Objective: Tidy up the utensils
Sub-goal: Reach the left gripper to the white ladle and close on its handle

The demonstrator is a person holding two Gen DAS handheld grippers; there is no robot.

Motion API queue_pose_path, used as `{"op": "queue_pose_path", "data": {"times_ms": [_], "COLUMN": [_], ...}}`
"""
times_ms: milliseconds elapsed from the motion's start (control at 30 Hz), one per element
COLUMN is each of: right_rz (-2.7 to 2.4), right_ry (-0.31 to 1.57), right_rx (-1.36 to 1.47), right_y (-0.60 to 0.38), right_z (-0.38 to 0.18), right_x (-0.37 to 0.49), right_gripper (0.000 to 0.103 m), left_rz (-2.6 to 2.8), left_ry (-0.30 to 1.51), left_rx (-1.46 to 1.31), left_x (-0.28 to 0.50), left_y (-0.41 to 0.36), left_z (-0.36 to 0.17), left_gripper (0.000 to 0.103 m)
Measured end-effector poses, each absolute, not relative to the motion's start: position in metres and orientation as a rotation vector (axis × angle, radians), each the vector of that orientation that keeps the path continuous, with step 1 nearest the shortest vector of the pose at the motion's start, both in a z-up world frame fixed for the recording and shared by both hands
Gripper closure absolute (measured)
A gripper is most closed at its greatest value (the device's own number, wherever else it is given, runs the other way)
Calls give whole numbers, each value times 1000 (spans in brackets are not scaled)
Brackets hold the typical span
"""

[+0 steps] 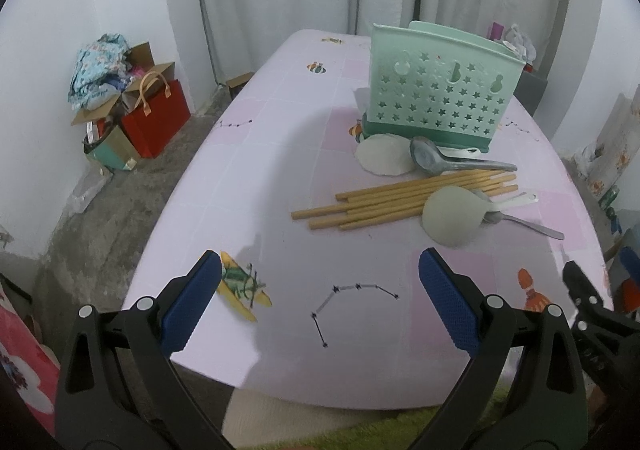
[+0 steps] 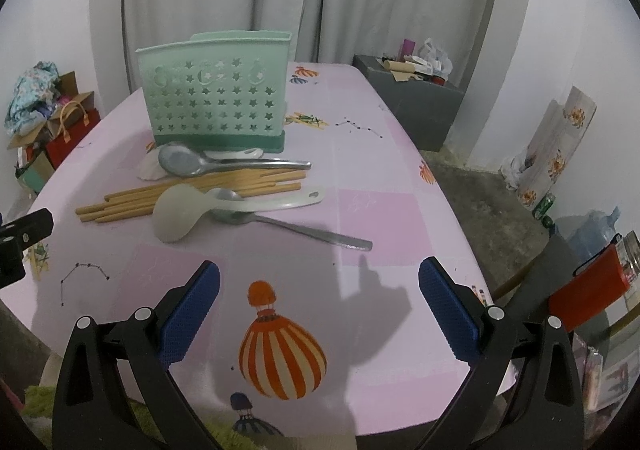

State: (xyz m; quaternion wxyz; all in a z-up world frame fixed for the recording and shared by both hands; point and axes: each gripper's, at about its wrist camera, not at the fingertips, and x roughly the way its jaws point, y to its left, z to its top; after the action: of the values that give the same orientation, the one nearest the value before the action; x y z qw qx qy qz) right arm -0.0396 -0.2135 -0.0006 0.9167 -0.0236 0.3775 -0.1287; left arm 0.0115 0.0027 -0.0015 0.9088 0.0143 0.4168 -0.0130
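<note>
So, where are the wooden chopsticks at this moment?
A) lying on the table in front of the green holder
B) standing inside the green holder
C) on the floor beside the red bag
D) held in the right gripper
A: the wooden chopsticks lie flat in a bundle on the table, in front of the green utensil holder, and both grippers are open and hold nothing.

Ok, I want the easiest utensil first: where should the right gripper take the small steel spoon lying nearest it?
Probably the flat handle end of the small steel spoon, from above, fingers across it. Its bowl sits under the pale plastic ladle; the handle lies free on the pink tablecloth.
</note>
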Motion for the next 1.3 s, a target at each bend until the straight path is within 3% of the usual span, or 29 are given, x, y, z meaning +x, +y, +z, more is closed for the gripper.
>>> {"op": "queue_pose_path", "data": {"times_ms": [667,900,1100,1300], "right_rz": [-187,-180,-177,-186], "right_ry": [728,749,752,748], "right_rx": [-64,-30,10,14], "right_y": [-231,-245,-255,-259], "right_z": [-26,-31,-31,-32], "right_x": [-3,2,2,2], "right_gripper": [6,6,6,6], "left_rz": [-375,-446,-509,-567], "left_ry": [802,665,661,719], "left_rx": [-189,137,350,426], "left_x": [55,48,48,60], "left_y": [-6,-59,-98,-116], "left_z": [-28,-27,-44,-59], "left_gripper": [8,8,10,24]}}
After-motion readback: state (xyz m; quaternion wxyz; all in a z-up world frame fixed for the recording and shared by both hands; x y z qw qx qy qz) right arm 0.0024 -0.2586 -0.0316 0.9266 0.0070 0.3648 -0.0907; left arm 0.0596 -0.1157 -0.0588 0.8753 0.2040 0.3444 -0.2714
